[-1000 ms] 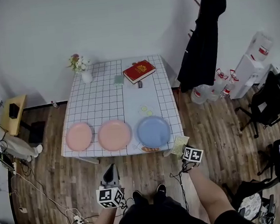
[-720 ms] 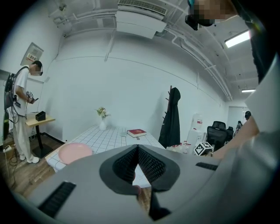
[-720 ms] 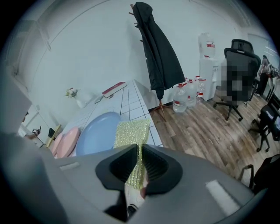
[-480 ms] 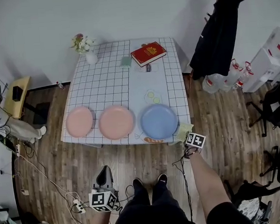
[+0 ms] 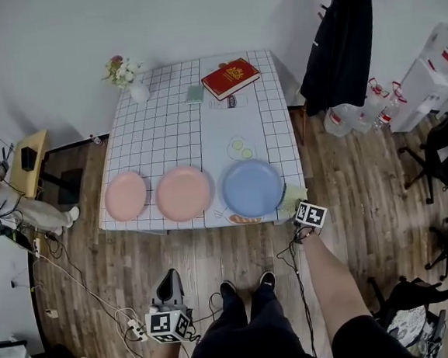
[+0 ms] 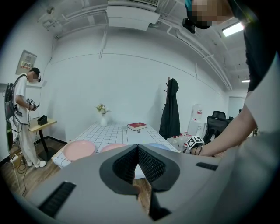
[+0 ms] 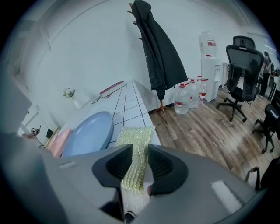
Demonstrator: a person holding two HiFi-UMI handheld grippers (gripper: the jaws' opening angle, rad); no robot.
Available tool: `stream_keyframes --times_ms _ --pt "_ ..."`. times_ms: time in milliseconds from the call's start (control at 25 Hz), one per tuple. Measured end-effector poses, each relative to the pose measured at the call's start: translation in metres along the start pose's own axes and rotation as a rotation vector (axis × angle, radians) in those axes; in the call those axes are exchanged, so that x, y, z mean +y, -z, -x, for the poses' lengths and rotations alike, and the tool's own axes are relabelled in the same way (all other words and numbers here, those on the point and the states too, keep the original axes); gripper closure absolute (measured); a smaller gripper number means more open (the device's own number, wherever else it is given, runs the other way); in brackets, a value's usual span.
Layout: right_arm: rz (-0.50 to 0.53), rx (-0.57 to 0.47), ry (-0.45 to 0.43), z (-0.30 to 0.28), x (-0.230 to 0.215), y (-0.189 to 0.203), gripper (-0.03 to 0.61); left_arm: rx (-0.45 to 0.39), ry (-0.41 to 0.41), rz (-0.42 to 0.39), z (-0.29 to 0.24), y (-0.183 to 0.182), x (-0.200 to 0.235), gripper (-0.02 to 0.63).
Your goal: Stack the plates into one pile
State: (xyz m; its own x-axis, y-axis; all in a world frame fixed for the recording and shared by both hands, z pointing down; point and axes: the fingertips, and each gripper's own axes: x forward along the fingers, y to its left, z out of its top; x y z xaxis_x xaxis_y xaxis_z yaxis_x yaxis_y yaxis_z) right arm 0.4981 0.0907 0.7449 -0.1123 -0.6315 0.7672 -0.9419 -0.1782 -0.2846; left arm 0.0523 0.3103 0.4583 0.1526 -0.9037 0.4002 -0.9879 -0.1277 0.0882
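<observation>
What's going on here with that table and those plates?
A person stands at a checked table with a gripper in each hand. Two pink plates and a blue plate lie side by side along its near edge, not yet stacked. The right gripper, by the table's corner beside the blue plate, pinches a yellow-green cloth. The left gripper hangs low, shut and empty.

The left tool (image 6: pixel 138 151) hangs low, well short of the white gridded surface (image 5: pixel 165 133), jaws pressed together and empty. The right forearm (image 5: pixel 330 282) stretches to that surface's near right corner, where the right tool (image 7: pixel 139 152) pinches a yellow-green textured cloth (image 7: pixel 138 133).
</observation>
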Motion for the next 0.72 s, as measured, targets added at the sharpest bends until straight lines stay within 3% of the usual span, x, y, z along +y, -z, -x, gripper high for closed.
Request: stream_keyframes --times_ms 280,520,720 --pt "0.048 -0.1 -0.023 0.026 0.007 -0.019 0.443 -0.024 0.007 -0.006 0.001 -0.007 0.004 0.618" --pt "0.233 -0.259 -0.181 0.097 0.059 -0.048 0.448 -0.07 0.043 -0.005 -0.005 -0.024 0.002 0.618" --pt "0.401 -0.395 -0.265 0.182 0.115 -0.072 0.491 -0.126 0.092 -0.032 -0.016 -0.047 -0.007 0.618"
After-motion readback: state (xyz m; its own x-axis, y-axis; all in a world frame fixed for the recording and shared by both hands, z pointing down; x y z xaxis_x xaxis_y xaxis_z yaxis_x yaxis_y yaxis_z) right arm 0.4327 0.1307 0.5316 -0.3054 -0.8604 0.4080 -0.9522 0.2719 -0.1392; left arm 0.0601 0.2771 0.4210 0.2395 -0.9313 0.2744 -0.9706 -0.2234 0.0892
